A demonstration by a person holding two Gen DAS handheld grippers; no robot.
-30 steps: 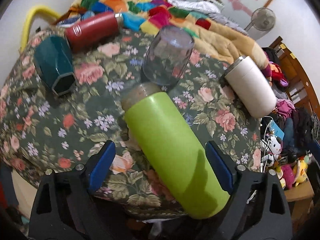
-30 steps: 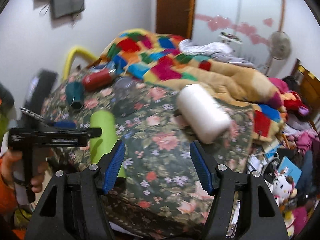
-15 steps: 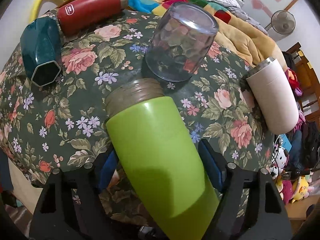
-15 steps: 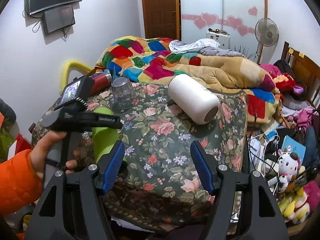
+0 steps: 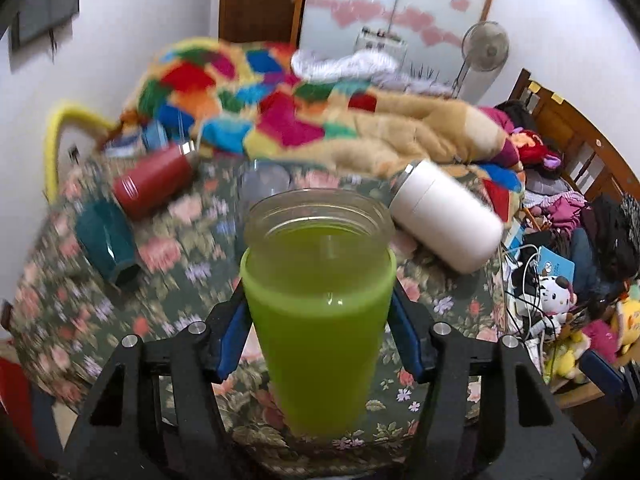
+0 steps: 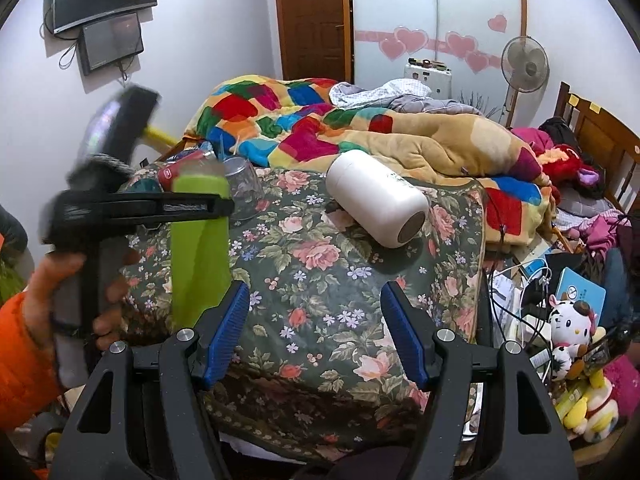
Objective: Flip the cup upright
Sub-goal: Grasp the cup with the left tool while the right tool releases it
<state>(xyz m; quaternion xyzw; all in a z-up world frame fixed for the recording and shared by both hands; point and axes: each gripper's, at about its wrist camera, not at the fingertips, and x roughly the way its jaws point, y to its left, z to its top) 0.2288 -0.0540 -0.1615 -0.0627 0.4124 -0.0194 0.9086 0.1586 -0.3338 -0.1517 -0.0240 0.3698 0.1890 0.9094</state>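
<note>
My left gripper [image 5: 320,336] is shut on the green cup [image 5: 318,312], its blue pads pressed on both sides. The cup stands nearly upright, clear threaded mouth up, above the floral cloth [image 5: 180,280]. In the right wrist view the green cup [image 6: 200,248] is upright in the left gripper [image 6: 192,204], held by a hand in an orange sleeve. My right gripper [image 6: 314,332] is open and empty over the near part of the floral cloth [image 6: 320,280].
A white cup [image 5: 444,220] lies on its side to the right, and also shows in the right wrist view [image 6: 378,204]. A red bottle [image 5: 154,184], a teal cup [image 5: 106,246] and an inverted clear glass [image 5: 264,182] lie behind. A patchwork quilt [image 6: 320,128] is heaped beyond. Clutter and toys [image 6: 572,320] sit at the right.
The left gripper has closed on the green cup, lifted it from lying on its side and turned it nearly upright. The right gripper has stayed open.
</note>
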